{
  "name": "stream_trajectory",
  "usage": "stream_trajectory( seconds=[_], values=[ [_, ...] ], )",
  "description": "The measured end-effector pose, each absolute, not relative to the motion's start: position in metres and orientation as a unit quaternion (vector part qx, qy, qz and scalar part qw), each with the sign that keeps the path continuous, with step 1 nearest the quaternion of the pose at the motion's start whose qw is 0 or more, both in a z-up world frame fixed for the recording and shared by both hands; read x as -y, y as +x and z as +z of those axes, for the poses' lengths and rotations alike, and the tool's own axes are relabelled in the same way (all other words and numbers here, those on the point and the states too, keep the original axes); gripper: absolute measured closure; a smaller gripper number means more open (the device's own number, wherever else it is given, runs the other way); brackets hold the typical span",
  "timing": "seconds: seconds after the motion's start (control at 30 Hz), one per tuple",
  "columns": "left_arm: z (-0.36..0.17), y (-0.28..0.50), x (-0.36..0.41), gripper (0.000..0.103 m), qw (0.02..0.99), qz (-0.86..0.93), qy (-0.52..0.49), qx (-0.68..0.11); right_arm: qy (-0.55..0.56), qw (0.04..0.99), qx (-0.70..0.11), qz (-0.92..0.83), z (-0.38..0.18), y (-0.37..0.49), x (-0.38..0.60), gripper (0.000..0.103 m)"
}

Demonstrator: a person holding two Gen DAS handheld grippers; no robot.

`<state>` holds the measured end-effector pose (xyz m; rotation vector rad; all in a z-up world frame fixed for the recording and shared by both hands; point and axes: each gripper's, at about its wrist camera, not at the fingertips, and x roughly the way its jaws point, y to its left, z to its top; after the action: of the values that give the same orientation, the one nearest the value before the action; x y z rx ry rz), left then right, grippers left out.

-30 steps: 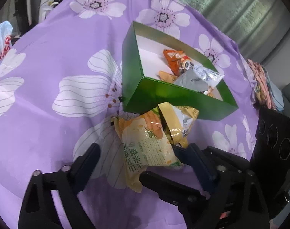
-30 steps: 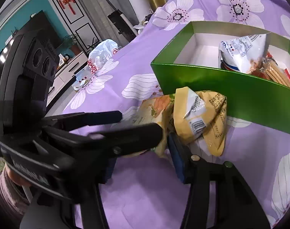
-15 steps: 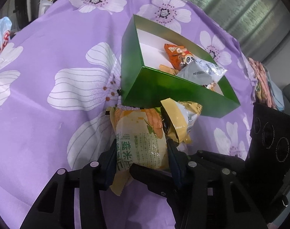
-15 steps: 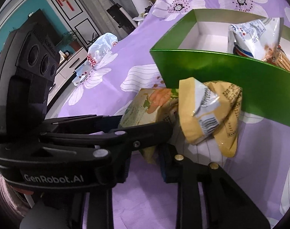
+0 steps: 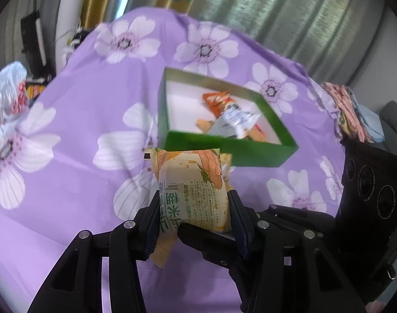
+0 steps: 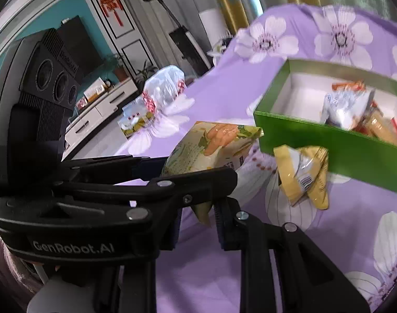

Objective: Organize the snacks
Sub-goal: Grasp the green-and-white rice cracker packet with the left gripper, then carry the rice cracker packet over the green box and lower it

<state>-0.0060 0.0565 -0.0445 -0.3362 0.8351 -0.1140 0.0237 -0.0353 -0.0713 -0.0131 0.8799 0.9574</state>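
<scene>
Left hand-held gripper [image 5: 193, 208] clamped on pale snack pack [image 5: 192, 187], frame centre. Right hand-held gripper [image 6: 198, 206] clenched shut, yellow packet [image 6: 302, 174] dangling. Green box [image 5: 224, 148] just above.

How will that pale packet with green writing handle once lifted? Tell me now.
Probably light: the left claw carries the packet by its sides alone. Likely puffy yet soft; its bottom seal droops. Its glossy film may slip.

Purple floral cloth [image 5: 89, 109] bears green box [image 5: 224, 151], plastic bag [image 5: 8, 91].
</scene>
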Motion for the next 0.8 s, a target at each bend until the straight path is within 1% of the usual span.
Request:
stream_trajectory(
  seconds=[0.33,0.53,0.8],
  values=[
    [-0.008,-0.009,-0.012,0.055,0.915,-0.095,-0.116,-0.375,0.007,0.829,-0.362,0.426,-0.033,0.006,0.079,0.08],
    [0.0,-0.006,0.02,0.055,0.915,-0.125,-0.093,-0.373,0.016,0.849,-0.346,0.399,-0.024,0.0,0.109,0.08],
    [-0.001,0.006,0.064,0.055,0.907,-0.163,-0.068,-0.382,0.031,0.867,-0.342,0.36,-0.027,-0.002,0.153,0.08]
  ],
)
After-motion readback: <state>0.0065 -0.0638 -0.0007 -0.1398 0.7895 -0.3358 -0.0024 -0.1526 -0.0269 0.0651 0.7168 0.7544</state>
